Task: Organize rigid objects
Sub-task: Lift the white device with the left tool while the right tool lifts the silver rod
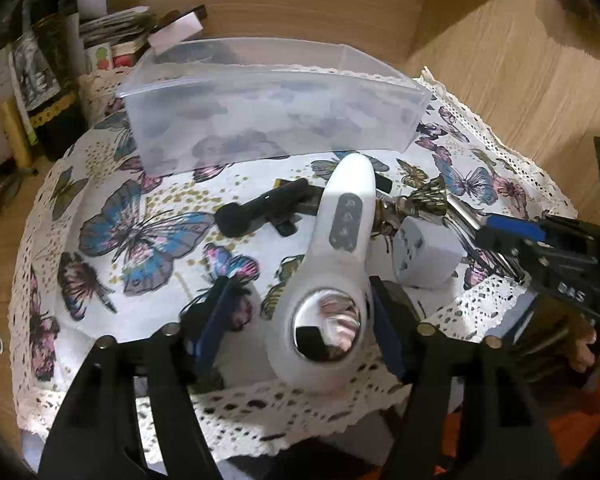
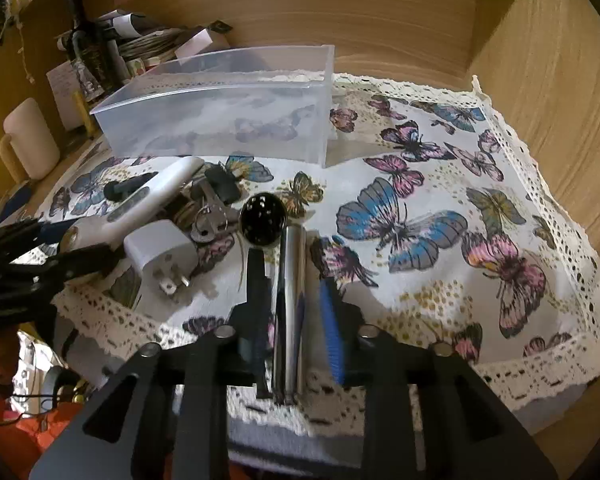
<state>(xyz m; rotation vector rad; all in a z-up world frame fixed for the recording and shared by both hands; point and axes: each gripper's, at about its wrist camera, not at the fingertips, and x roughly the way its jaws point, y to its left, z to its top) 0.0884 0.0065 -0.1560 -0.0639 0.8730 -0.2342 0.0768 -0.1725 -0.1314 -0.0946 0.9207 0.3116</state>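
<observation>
A white flashlight (image 1: 340,248) lies on the butterfly cloth, lens toward me, between the fingers of my open left gripper (image 1: 300,312); the pads stand apart from it. It also shows in the right wrist view (image 2: 148,196). My right gripper (image 2: 292,300) straddles the handle of a shiny metal scoop (image 2: 290,280); a gap shows on the blue pad's side. A clear plastic bin (image 1: 268,112) stands behind, also in the right wrist view (image 2: 220,112). A white plug adapter (image 1: 424,252), keys (image 2: 210,216) and a black tool (image 1: 260,208) lie between.
The butterfly cloth (image 2: 440,220) with a lace edge covers the wooden desk. Bottles, papers and boxes (image 1: 60,60) are stacked at the back left. A white mug (image 2: 30,140) stands left of the bin. A wooden wall (image 2: 540,80) rises at the right.
</observation>
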